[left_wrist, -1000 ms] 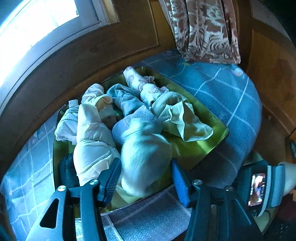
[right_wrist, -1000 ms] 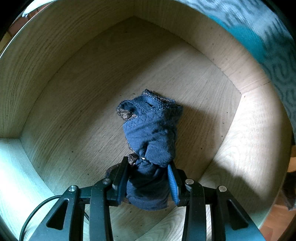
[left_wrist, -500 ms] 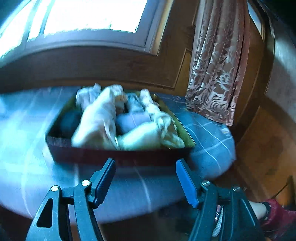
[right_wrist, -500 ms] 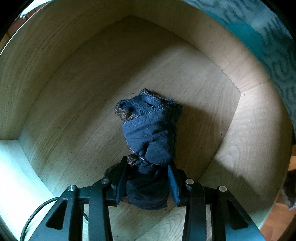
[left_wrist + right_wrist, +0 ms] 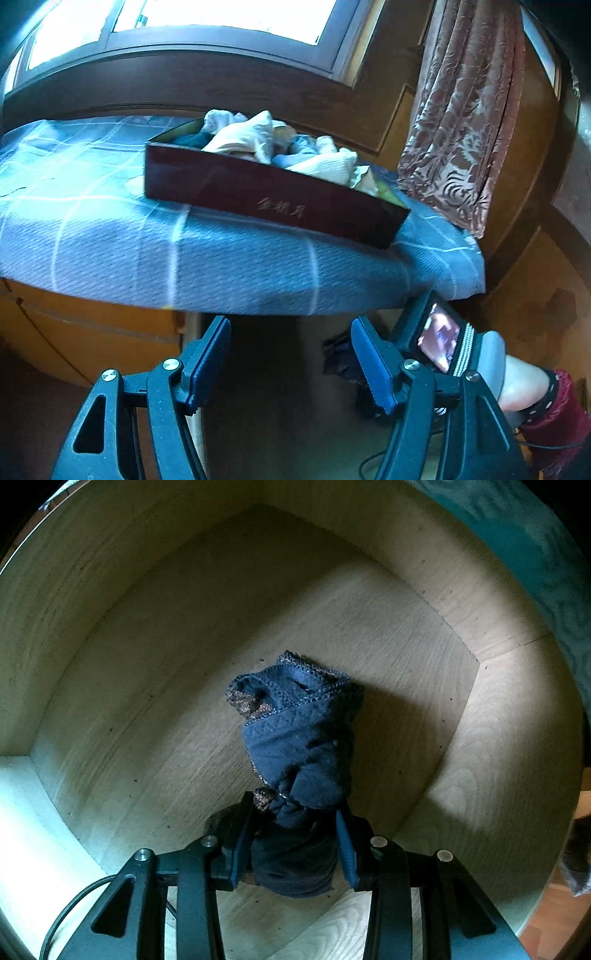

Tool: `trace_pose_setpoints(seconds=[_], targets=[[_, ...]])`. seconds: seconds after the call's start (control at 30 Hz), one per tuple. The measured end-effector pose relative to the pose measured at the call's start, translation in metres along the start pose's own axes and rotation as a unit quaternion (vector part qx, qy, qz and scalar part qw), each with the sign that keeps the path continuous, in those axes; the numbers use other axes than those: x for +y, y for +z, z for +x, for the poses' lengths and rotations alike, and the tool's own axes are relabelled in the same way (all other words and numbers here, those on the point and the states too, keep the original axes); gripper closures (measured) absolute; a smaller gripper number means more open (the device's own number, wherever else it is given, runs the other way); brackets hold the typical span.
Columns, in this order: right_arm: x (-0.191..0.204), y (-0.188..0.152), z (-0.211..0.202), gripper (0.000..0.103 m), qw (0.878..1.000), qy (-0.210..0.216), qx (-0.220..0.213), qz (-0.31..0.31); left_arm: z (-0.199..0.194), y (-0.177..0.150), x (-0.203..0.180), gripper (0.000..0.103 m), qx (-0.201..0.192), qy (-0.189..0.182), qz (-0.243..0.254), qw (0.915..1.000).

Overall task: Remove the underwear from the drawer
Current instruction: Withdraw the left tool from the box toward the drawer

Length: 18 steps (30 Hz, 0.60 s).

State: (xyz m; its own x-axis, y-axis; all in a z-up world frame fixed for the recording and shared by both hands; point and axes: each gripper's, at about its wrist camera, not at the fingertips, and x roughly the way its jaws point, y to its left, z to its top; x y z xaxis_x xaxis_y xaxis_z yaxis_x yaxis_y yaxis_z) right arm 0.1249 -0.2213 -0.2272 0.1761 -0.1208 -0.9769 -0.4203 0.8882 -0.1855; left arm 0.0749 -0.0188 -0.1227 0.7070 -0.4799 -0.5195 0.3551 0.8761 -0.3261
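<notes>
Underwear (image 5: 299,760) clamped in right gripper (image 5: 293,843); left gripper (image 5: 291,354) agape; box (image 5: 273,201) script illegible.

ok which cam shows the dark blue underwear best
The right wrist view: the dark blue underwear fills the centre, clamped by the right gripper over the bare wooden drawer. The left wrist view shows only a dark shape beyond the open left gripper.

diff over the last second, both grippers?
The left gripper pulled back and down from over the box of folded clothes: it now sits below the blue bedspread, facing the box's side, jaws open and empty throughout. The right gripper stayed shut on the dark blue underwear inside the wooden drawer; barely any shift.
</notes>
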Motion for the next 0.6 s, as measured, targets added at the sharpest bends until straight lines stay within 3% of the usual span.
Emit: trace_pose_setpoints(seconds=[0.3, 0.6], targets=[[0.004, 0.004, 0.005, 0.063, 1.000, -0.004, 0.009, -0.003, 0.006, -0.014, 0.003, 0.034, 0.023, 0.069, 0.029, 0.9970], [0.003, 0.008, 0.006, 0.059, 1.000, -0.005, 0.014, 0.000, 0.011, -0.024, -0.002, 0.034, 0.045, 0.093, 0.054, 0.9932]])
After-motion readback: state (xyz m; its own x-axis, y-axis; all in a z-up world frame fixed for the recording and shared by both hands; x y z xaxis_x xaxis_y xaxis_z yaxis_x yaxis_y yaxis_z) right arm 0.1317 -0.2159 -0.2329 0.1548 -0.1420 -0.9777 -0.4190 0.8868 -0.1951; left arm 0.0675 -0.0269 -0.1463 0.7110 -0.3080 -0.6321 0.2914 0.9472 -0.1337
